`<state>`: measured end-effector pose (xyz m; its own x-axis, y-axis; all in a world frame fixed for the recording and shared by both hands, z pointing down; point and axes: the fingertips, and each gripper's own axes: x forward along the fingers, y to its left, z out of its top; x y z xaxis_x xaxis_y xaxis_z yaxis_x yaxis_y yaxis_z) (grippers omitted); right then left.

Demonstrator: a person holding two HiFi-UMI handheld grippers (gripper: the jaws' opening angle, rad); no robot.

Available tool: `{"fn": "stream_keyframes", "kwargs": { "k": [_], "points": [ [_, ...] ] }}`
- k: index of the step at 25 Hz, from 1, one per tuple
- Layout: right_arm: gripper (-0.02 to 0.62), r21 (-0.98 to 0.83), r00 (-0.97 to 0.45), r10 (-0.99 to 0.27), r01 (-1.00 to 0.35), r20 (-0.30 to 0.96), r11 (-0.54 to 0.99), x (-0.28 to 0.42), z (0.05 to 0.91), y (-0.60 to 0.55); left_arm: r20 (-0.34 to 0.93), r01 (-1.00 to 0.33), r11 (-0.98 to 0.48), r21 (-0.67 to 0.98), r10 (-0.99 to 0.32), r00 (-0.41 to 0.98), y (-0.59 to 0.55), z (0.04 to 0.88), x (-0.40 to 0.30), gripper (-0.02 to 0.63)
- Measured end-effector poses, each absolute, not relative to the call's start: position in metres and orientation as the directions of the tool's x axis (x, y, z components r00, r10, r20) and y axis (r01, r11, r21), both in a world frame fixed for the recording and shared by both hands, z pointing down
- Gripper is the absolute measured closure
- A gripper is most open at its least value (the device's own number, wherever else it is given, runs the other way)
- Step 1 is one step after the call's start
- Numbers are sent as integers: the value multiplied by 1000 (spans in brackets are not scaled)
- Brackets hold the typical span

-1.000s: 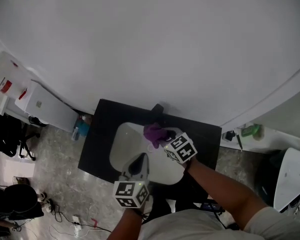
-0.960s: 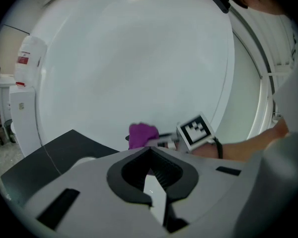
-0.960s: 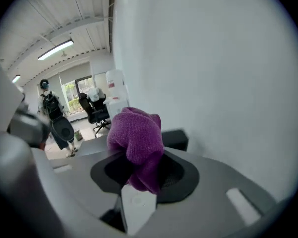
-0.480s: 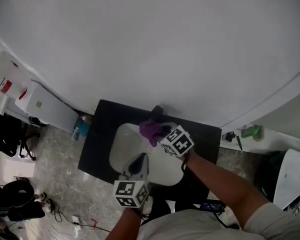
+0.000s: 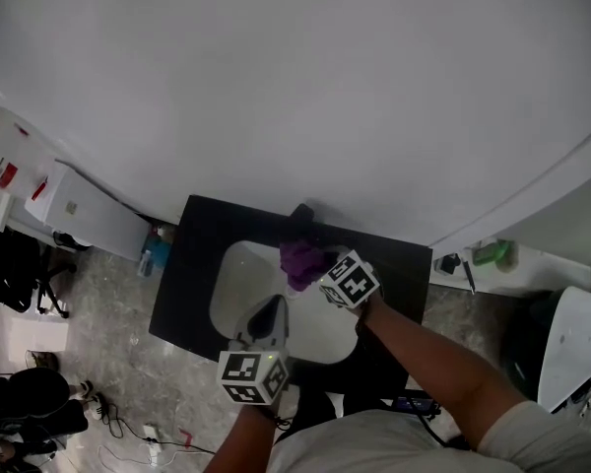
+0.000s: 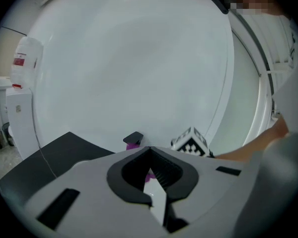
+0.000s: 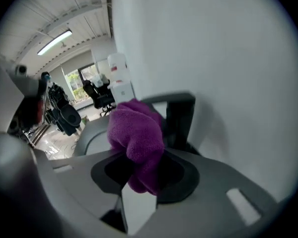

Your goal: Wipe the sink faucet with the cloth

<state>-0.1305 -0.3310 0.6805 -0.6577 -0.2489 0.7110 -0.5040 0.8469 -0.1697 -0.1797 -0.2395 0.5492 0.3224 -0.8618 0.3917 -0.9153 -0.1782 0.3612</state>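
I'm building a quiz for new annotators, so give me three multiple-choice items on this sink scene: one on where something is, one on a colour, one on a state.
1. Where is the cloth?
A. Lying flat in the bottom of the basin
B. Up by the faucet at the back of the sink
C. On the floor

2. What colour is the cloth?
A. Purple
B. Yellow
C. White

3. How is the left gripper?
A. Shut on the cloth
B. Shut, holding nothing
C. Wide open round the faucet

Answers:
1 B: the head view shows the cloth just in front of the black faucet, at the back edge of the sink, held in the right gripper.
2 A: it is purple in both views.
3 B: on the left gripper, the fingers meet at their tips with nothing between.
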Motion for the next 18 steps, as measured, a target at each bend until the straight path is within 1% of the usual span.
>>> {"fn": "stream_keyframes", "kwargs": {
  "k": [1, 2, 5, 6, 7, 11, 14, 18],
  "points": [
    [480, -192, -637, -228, -520, 736, 833, -118, 700, -320, 394, -914, -179, 363, -860, 325, -241, 550, -179, 600],
    [480, -202, -628, -240, -549, 740, 811, -108, 708, -320, 396, -914, -181, 364, -858, 327, -242, 551, -179, 600],
    [480, -150, -632, -391, -630, 669, 762, -95, 675, -369, 390, -911, -193, 364, -857, 337, -248, 549, -176, 600],
    [480, -124, -632, -423, -637, 650, 761, -96, 662, -388, 389, -910, -196, 366, -856, 340, -248, 548, -174, 600],
    [480, -107, -631, -427, -630, 648, 769, -101, 656, -401, 390, -909, -194, 370, -855, 341, -245, 548, -172, 600],
    [479, -83, -597, -354, -581, 720, 810, -124, 699, -419, 397, -912, -173, 372, -859, 325, -232, 547, -174, 600],
    [479, -88, -552, -329, -597, 767, 798, -116, 749, -431, 424, -907, -168, 386, -841, 336, -224, 566, -176, 600],
    [480, -92, -496, -262, -581, 828, 808, -110, 803, -426, 455, -915, -129, 383, -835, 309, -213, 583, -187, 600]
  ]
}}
